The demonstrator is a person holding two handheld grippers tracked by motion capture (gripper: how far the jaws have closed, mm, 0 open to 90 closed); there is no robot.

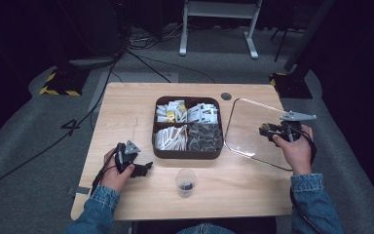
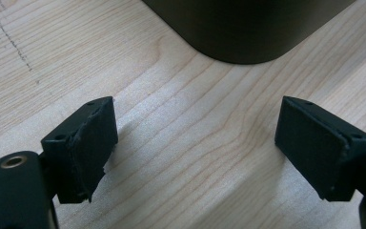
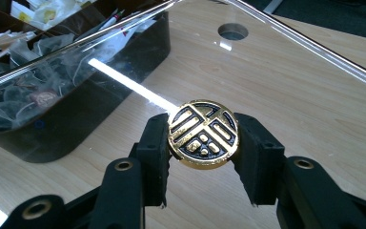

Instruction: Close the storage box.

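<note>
Two black jaws of the right gripper (image 3: 202, 152) are clamping the round gold-and-black knob (image 3: 203, 134) of a clear glass lid (image 1: 253, 127), squeezing it from both sides. That lid is sitting tilted, its near edge low on the wooden table (image 1: 126, 105) and its far edge raised, just at three o'clock of the dark four-part box (image 1: 188, 127) of packets. Judging by this, the lid is being carried off the box or back toward it; I cannot tell which. The next move is calling for a steady, level carry so the glass is not swinging or slipping from the small knob.

The right hand (image 1: 294, 148) is reaching in from five o'clock, forearm in a denim sleeve, gripper pointing toward nine o'clock. The left gripper (image 1: 143, 168) is resting wide apart and empty on the table at the box's seven o'clock corner. A small clear cup (image 1: 186, 182) is standing at six o'clock of the box.
</note>
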